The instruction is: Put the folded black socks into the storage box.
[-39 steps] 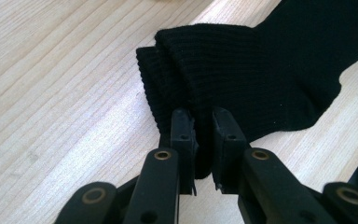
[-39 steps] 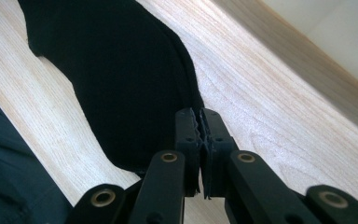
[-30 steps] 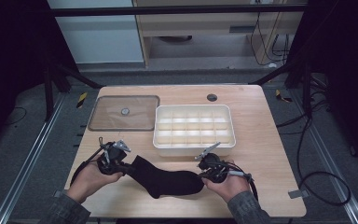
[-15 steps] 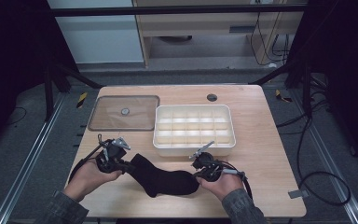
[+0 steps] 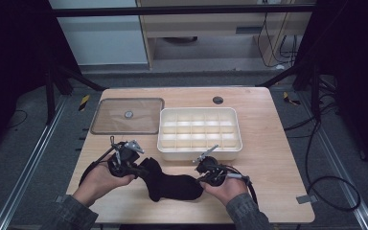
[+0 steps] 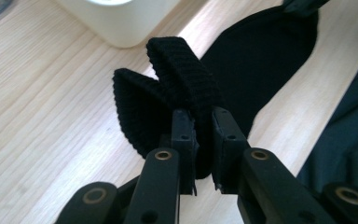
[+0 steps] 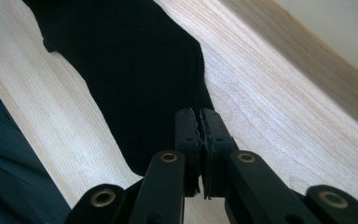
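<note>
A black sock [image 5: 172,184] lies across the front of the wooden table [image 5: 278,191] between my two hands. My left gripper [image 5: 141,165] is shut on the ribbed cuff, which folds up and stands above the jaws [image 6: 204,121] while the rest of the sock [image 6: 261,60] trails away on the wood. My right gripper [image 5: 202,178] sits at the sock's other end. Its jaws [image 7: 199,114] are pressed together at the edge of the dark fabric [image 7: 135,70], which seems pinched between them.
A white tray [image 5: 199,153] with several compartments stands just behind the sock, close to both grippers. Its clear lid [image 5: 127,115] lies flat at the back left. A small round hole [image 5: 217,100] is in the table's far edge. A sleeve [image 6: 354,140] is beside the sock.
My left gripper has risen a little and moved inward with the cuff, so the sock bunches more in the middle. The right gripper has barely moved.
</note>
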The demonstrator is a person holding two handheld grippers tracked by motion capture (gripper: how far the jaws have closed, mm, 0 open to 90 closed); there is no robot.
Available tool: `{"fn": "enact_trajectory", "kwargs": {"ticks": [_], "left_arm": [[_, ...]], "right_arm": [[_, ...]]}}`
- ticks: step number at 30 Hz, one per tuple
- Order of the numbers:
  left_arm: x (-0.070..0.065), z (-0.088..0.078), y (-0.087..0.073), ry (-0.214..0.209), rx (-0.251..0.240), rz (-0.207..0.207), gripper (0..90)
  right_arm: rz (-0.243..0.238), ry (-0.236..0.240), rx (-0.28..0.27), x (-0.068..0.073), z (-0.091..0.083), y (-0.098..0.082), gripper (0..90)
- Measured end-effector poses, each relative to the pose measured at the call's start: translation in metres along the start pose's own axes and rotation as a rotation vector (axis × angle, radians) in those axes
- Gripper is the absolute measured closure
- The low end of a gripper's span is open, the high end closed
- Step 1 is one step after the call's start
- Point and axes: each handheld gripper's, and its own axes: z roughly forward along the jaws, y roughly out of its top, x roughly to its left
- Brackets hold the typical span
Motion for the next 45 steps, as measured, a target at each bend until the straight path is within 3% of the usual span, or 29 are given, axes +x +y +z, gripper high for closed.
{"fn": "enact_trajectory", "kwargs": {"ticks": [10, 25, 35, 42, 45], "left_arm": [[-0.024, 0.02, 0.018, -0.052, 0.003, 0.043, 80.7], [-0.055, 0.044, 0.038, -0.086, 0.005, 0.114, 80.7], [-0.068, 0.068, 0.038, -0.11, 0.015, 0.12, 80.7], [-0.069, 0.078, 0.04, -0.101, 0.011, 0.106, 80.6], [-0.069, 0.078, 0.041, -0.099, 0.013, 0.106, 80.6]], "right_arm": [[0.013, 0.013, 0.004, -0.002, 0.005, -0.002, 87.3], [0.041, 0.029, -0.012, -0.007, 0.009, -0.008, 87.3], [0.066, 0.039, -0.019, -0.009, 0.011, -0.011, 87.1], [0.068, 0.043, -0.029, -0.009, 0.011, -0.013, 85.6], [0.073, 0.045, -0.032, -0.009, 0.01, -0.015, 80.4]]}}
